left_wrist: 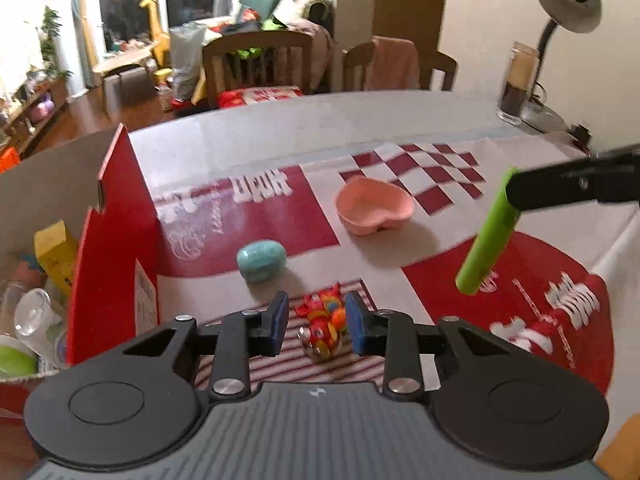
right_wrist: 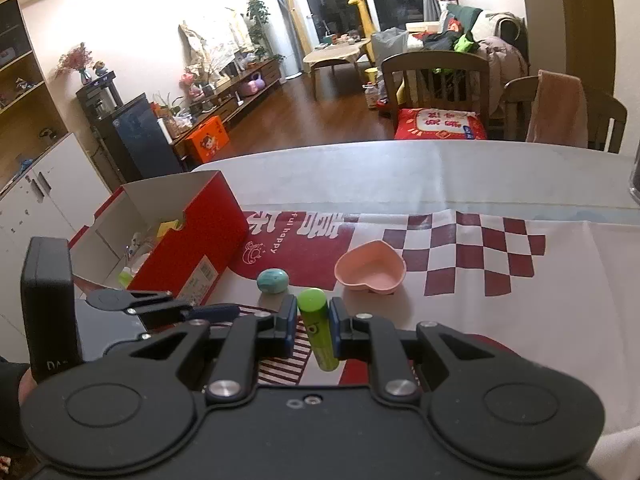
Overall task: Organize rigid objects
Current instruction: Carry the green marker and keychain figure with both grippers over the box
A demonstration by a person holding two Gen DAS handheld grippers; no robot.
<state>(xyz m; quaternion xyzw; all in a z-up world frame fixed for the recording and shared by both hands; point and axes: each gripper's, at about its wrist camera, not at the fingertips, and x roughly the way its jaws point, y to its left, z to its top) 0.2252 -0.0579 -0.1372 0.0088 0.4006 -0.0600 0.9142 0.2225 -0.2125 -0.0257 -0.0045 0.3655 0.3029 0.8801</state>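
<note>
My right gripper (right_wrist: 313, 322) is shut on a green tube (right_wrist: 317, 327) and holds it above the table; the tube also shows in the left wrist view (left_wrist: 489, 233), hanging tilted from the right gripper (left_wrist: 516, 194). My left gripper (left_wrist: 317, 322) is open, low over a red and orange toy (left_wrist: 323, 326) that lies between its fingers. A teal oval case (left_wrist: 261, 260) (right_wrist: 273, 280) and a pink heart-shaped bowl (left_wrist: 374, 205) (right_wrist: 370, 266) sit on the cloth. The red cardboard box (left_wrist: 114, 248) (right_wrist: 192, 236) at the left holds several items.
A glass jar (left_wrist: 519, 82) and a desk lamp (left_wrist: 568, 0) stand at the table's far right. Wooden chairs (left_wrist: 258, 66) stand behind the table's far edge. The box's open flap (left_wrist: 52, 184) rises at the left.
</note>
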